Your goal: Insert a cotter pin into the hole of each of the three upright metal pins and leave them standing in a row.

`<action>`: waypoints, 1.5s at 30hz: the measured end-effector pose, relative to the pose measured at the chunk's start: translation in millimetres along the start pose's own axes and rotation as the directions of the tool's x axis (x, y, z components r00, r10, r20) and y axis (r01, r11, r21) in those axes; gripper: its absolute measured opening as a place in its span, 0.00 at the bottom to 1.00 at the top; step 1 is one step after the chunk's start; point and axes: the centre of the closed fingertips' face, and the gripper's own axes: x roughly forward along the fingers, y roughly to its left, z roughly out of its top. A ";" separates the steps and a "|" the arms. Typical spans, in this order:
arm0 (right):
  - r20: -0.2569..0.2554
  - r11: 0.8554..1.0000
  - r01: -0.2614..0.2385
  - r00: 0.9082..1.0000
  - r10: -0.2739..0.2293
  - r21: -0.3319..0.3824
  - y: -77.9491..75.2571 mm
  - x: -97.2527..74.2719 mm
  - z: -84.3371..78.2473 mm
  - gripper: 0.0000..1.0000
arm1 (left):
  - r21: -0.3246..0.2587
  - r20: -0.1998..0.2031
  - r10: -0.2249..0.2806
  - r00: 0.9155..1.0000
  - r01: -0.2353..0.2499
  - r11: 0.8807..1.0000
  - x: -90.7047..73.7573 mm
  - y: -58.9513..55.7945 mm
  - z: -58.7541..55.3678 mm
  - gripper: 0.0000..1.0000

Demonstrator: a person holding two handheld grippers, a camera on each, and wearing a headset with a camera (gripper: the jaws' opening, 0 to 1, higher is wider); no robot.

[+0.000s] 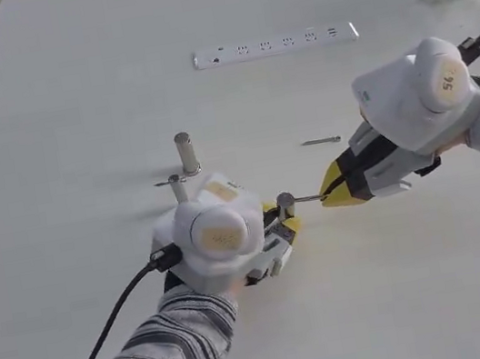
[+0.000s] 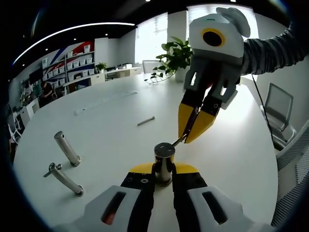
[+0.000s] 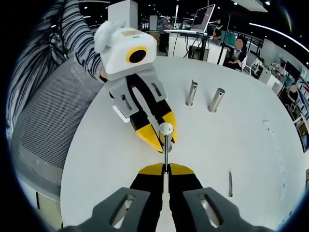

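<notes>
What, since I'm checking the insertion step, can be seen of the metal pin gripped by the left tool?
The metal pin is a short, shiny, steel-looking cylinder with a wider, flat round head. It stands upright, clamped at its shaft between the yellow-tipped jaws of the left tool; its foot is hidden there. A thin cotter pin, held by the right tool, meets its shaft just under the head. Whether the cotter pin is in the hole cannot be told.
</notes>
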 end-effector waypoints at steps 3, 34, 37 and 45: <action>-0.004 1.000 -0.006 1.000 0.006 -0.003 -1.0 1.2 -1.4 0.00 | 0.021 -0.003 -0.015 1.000 0.015 1.000 -0.2 -0.9 -0.3 0.10; -0.003 0.998 -0.044 0.999 0.044 -0.032 2.1 6.9 14.0 0.00 | 0.048 0.000 -0.064 0.998 0.064 0.997 -0.8 -1.9 -0.8 0.10; 0.000 0.999 -0.043 0.999 0.043 -0.006 0.8 9.1 14.8 0.00 | 0.038 0.002 -0.064 0.998 0.064 0.997 -0.9 -2.3 -1.0 0.10; -0.035 0.999 -0.016 0.999 0.017 0.038 0.7 10.3 16.0 0.00 | -0.023 0.006 -0.020 1.000 0.020 1.000 -0.5 -1.4 -2.3 0.10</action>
